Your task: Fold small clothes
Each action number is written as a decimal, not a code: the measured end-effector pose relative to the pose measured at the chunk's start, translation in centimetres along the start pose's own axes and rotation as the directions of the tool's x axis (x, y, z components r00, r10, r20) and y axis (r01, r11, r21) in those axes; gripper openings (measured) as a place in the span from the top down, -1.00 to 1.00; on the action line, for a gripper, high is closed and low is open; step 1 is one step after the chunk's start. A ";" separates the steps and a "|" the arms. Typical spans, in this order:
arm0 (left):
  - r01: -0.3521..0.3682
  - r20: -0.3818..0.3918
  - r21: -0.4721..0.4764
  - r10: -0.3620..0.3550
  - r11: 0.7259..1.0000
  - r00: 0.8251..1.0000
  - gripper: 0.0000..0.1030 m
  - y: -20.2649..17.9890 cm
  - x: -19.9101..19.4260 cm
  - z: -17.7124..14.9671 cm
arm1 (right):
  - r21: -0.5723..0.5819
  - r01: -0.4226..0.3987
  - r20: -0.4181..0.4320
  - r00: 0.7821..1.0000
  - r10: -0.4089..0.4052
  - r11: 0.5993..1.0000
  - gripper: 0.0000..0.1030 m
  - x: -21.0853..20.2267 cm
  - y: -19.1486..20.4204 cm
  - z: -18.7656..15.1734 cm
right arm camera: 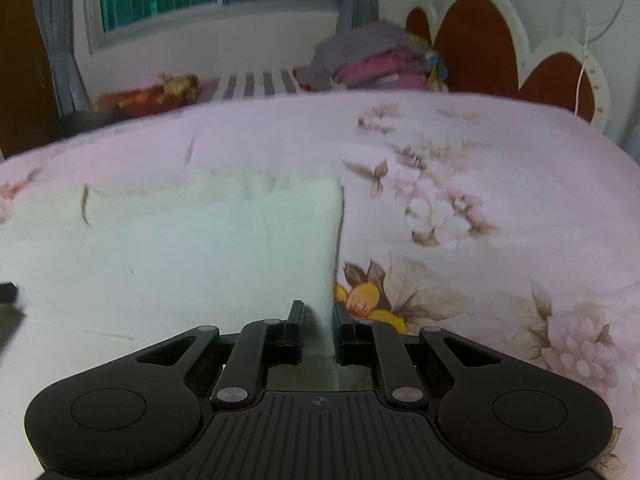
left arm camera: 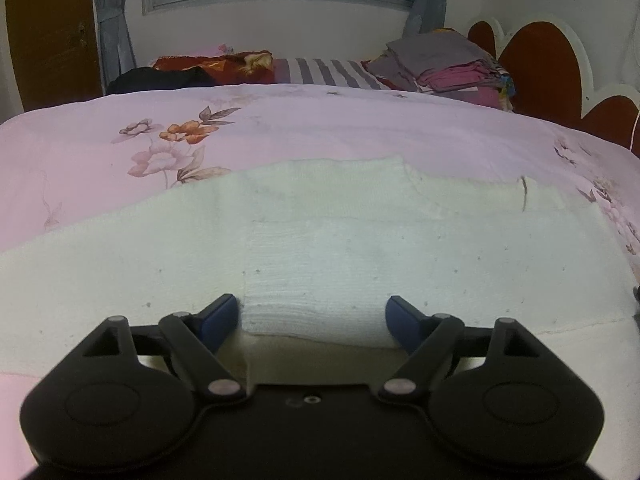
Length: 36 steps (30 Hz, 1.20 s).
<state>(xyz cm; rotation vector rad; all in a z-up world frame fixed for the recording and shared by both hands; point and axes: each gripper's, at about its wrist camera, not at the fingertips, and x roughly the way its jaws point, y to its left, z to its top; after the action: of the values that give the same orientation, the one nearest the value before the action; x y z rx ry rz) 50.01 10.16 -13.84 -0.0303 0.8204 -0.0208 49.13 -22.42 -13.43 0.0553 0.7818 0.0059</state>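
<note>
A white ribbed cloth (left arm camera: 320, 240) lies spread on the pink flowered bedspread (left arm camera: 320, 128). In the left wrist view its near edge has a narrower folded band running between the fingers of my left gripper (left arm camera: 313, 316). That gripper stands open wide, its blue pads beside the band's two sides. In the right wrist view the same white cloth (right arm camera: 180, 248) fills the left half, with its right edge running straight up from my right gripper (right arm camera: 318, 320). This gripper is shut on the cloth's near right corner, white fabric showing between its fingers. This view is a little blurred.
A pile of folded grey and pink clothes (left arm camera: 444, 64) sits at the far right by the scalloped brown headboard (left arm camera: 540, 64). A black garment (left arm camera: 160, 78) and a red patterned one lie at the far left. The bedspread (right arm camera: 480, 160) stretches right of the cloth.
</note>
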 end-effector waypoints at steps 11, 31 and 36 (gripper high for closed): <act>-0.109 0.083 -0.206 0.128 0.972 0.988 -0.90 7.3 -6.3 -1.5 | 0.049 -0.044 0.027 0.999 0.043 0.998 0.76 -2.6 0.9 -0.1; -0.025 0.156 -0.868 0.320 0.496 0.934 0.18 32.9 -12.1 -11.2 | 0.033 -0.105 0.023 0.994 0.104 0.994 0.08 -2.7 7.7 -0.1; -0.036 0.172 -0.866 0.365 0.498 0.915 0.95 34.3 -11.8 -10.9 | 0.038 -0.090 0.031 0.996 0.089 0.995 0.08 -3.3 7.6 0.2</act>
<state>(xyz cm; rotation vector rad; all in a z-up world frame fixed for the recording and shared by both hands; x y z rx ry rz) 34.20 44.61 -13.81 -0.8745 0.4019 0.6263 47.08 -14.95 -10.59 0.1273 0.7499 0.0748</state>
